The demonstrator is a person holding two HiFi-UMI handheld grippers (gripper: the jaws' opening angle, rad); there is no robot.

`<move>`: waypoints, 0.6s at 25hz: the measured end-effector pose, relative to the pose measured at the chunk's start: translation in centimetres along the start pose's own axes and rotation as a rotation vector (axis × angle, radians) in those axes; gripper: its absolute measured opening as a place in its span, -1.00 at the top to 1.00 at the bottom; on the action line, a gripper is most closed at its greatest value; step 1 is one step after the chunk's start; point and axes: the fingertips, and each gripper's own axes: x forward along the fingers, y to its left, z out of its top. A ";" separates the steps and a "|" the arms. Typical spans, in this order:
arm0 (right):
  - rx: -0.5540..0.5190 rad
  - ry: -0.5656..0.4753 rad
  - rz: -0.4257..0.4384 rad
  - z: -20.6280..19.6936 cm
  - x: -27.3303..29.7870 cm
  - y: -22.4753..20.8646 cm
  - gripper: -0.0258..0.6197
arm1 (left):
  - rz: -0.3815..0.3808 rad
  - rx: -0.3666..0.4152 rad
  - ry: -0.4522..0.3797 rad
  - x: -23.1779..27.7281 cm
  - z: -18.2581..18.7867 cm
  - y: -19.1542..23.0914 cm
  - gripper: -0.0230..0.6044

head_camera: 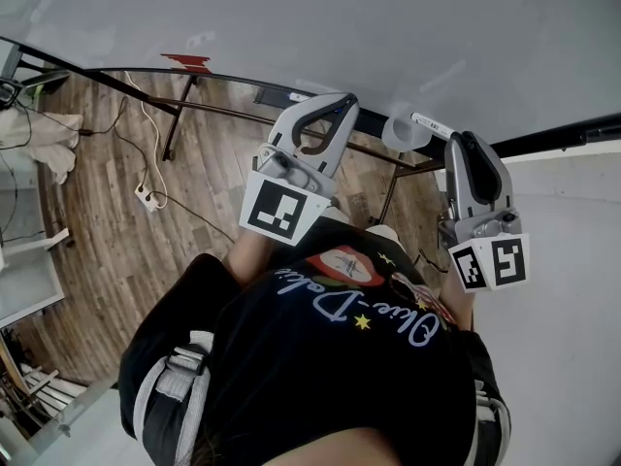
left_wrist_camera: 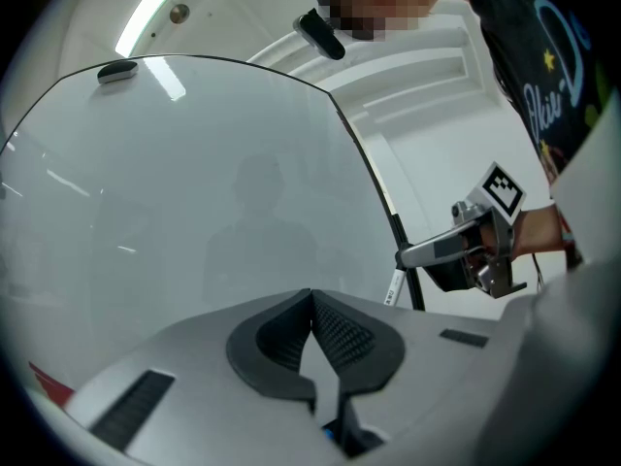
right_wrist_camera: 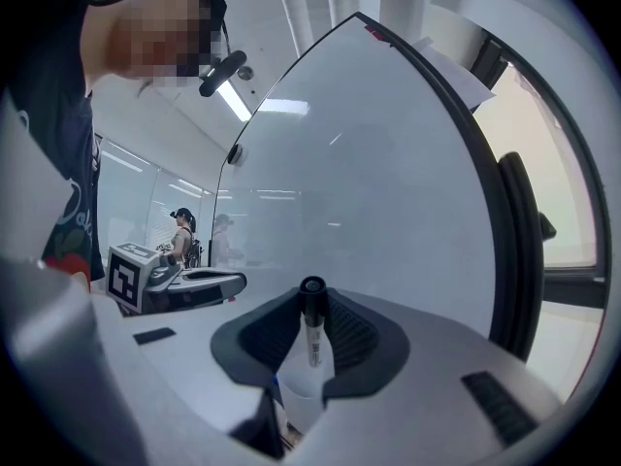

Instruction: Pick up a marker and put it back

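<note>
Both grippers are pointing level at the board [head_camera: 320,17], and we are working with the right gripper [right_wrist_camera: 312,299] alone. Its jaws are clamping the marker [right_wrist_camera: 312,336] across the barrel, just under the black cap [right_wrist_camera: 312,289]. The marker is sitting at the board's lower edge, its other end at a white ring holder [head_camera: 398,132]. We cannot tell whether that end is seated in the holder. The left gripper [left_wrist_camera: 312,297] is hanging beside it, jaws pressed together on nothing.

To do this step well, we are judging that the barrel should be travelling along the holder's own line. Dragging it sideways could wedge it or twist it in the pads. We are holding close to one end, so the free end may swing, which calls for a slow, straight move. We should be letting go only once the holder is carrying the marker. The left gripper is best staying clear of the lower edge.
</note>
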 end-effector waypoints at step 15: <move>-0.001 0.087 0.011 -4.1 1.9 -0.2 0.69 | 0.036 -0.010 0.021 -0.5 -0.4 1.0 0.92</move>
